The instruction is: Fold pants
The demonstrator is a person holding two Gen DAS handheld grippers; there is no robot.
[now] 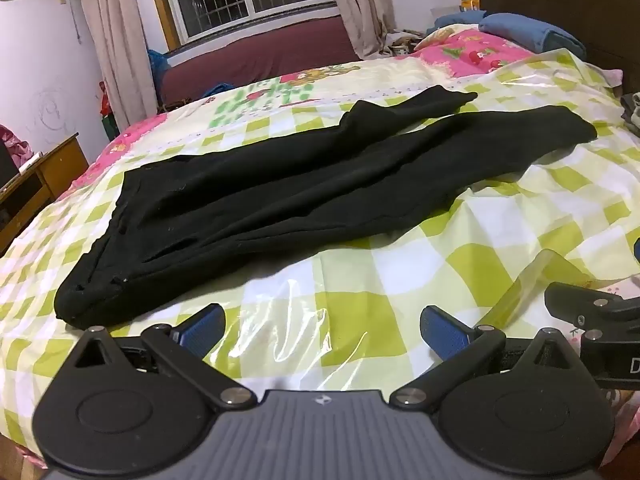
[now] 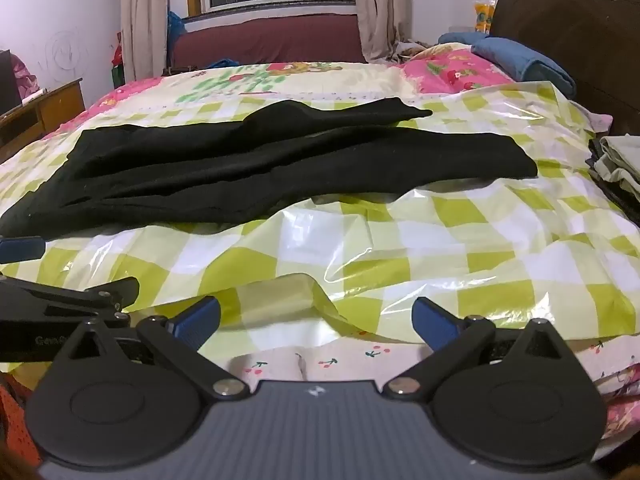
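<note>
The black fabric pants lie flat on the green-and-white checked plastic sheet covering the bed, long axis running from the waistband at near left to the leg cuffs at far right. The left gripper and right gripper both gape fully, holding nothing. The waistband sits nearer the left gripper; the cuffs lie farther off, on the right gripper's side.

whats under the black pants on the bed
The black pants lie flat on a glossy green-and-white checked plastic sheet, which covers a pink cartoon-print bedspread. Whatever sits directly beneath the fabric is hidden.
</note>
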